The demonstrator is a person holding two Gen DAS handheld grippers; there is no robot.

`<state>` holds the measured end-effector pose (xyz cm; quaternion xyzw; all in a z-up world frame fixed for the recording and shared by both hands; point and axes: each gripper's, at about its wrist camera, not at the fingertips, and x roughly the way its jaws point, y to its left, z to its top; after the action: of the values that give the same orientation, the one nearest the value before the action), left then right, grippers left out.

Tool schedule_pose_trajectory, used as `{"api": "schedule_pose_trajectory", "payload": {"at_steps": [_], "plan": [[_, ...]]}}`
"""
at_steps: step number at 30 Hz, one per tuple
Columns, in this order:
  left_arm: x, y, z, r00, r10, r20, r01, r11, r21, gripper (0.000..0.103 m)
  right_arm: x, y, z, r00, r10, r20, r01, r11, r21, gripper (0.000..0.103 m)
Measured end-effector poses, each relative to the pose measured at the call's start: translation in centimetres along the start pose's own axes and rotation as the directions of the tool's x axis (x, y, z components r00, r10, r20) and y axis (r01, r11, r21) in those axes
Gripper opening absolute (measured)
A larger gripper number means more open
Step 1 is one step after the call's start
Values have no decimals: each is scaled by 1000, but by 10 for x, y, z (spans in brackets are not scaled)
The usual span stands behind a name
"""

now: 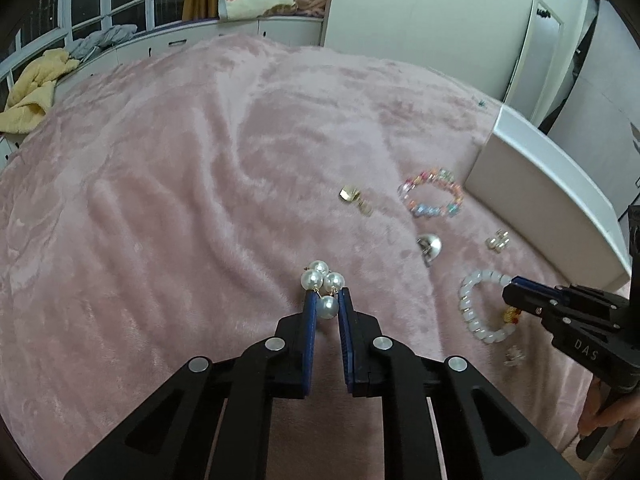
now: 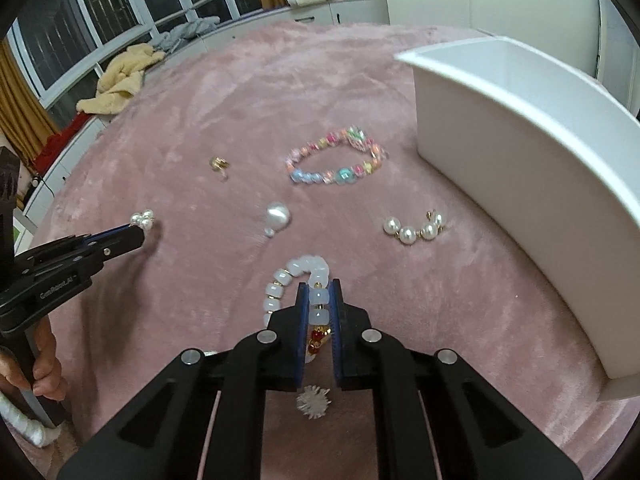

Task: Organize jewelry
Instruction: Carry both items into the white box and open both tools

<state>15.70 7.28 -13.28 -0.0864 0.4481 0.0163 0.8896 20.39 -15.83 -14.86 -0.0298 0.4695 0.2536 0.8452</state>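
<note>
Gripping, right gripper (image 2: 319, 300): clenched on the white bracelet (image 2: 286, 280), blue pads pinching two beads low on the pink blanket (image 2: 200, 100); red beads and a silver snowflake charm (image 2: 313, 400) hang between the fingers.
Left gripper (image 1: 327, 308): clenched on a pearl earring (image 1: 322, 280), one pearl between the pads, three more bunched just past the tips; seen from the right wrist it sits at 9 o'clock, a hand (image 2: 46, 364) on its handle.
Large pearl (image 2: 277, 215): loose on the blanket, 12 o'clock from the right gripper, just beyond the bracelet.
Second pearl earring (image 2: 416, 228): curved row of pearls at 1 o'clock, near the box wall.
Gold piece (image 2: 219, 165): 11 o'clock, farther out, too small to tell its form.
Coloured bracelet (image 2: 334, 158): closed loop of pastel beads at 12 o'clock, beyond the large pearl, just beside the box.
White box (image 2: 520, 152): open-topped, at 2 o'clock along the blanket's edge.
Yellow cloth (image 2: 120, 80): heaped on the window ledge, far 10 o'clock.
</note>
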Motion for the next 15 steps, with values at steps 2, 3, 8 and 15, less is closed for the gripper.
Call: {"api": "schedule_pose_trajectory", "payload": {"at_steps": [2,3,8,15], "plan": [[-7,-2,3,1000,-8,16,8,1000,-2,16,-10,4,3,1000,1,23,-1,1000,-13,11],[-12,-5,4,1000,-12,25,12,1000,2,16,-14,6,5,999,3,33,-3,1000,-16,11],[-27,-19,13,998,-26,52,24,999,25,16,-46,7,16,994,10,110,-7,1000,-26,11],[-49,-51,38,994,-72,88,66,995,70,16,-91,-6,39,977,-5,212,7,1000,-10,11]]}}
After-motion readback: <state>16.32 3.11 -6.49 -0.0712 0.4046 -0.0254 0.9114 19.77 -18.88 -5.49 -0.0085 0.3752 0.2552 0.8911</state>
